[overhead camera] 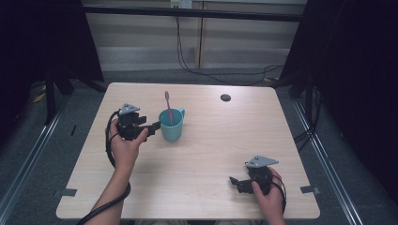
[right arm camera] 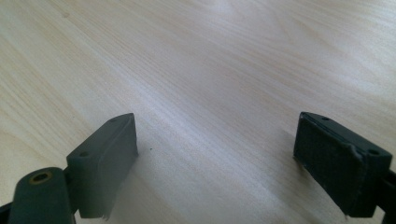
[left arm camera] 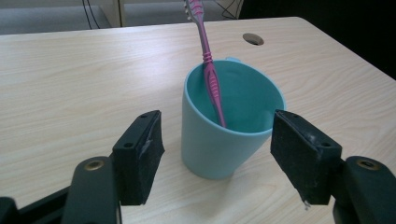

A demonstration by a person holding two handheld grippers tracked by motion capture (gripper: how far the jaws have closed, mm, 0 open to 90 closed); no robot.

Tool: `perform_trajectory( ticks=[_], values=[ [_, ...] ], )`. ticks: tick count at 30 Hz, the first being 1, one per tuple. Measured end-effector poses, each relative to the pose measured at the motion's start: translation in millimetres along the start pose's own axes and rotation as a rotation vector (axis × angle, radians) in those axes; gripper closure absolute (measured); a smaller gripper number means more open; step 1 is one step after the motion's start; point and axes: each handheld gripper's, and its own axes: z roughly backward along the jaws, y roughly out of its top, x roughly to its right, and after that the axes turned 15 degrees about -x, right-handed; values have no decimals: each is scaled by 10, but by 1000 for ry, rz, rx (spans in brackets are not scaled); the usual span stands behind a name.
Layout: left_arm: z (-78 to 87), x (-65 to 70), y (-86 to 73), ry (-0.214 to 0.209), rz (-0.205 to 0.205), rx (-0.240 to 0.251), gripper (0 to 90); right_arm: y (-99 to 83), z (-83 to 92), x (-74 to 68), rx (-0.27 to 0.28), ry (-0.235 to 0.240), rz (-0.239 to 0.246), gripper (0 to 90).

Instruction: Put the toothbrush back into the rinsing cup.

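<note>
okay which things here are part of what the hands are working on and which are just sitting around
In use:
- teal cup, standing between the left tool's open pads without touching them
- pink toothbrush, standing in the cup

Just there:
- right tool, open, over bare table near the front right corner
- round hole in the table top

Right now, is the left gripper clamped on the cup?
No, the left gripper has its pads apart on either side of the teal cup, with gaps showing.

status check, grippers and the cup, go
Left gripper open, jaws either side of teal cup, not touching. Pink toothbrush leaning inside cup. Right gripper open over bare table. Nothing in the way.
</note>
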Motion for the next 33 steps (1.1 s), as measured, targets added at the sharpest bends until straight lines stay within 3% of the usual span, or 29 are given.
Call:
perform_trajectory(
  ticks=[14, 29, 33],
  values=[
    [-4, 37, -103, -38, -4, -3, 296, 1, 0, 0, 0, 0, -1, 128],
    [-44, 42, -267, -91, -27, -43, 224, 3, -1, 0, -1, 1, -1, 128],
    [-36, 67, -312, -86, -42, -50, 199, 3, -1, 0, -1, 1, -1, 128]
  ],
)
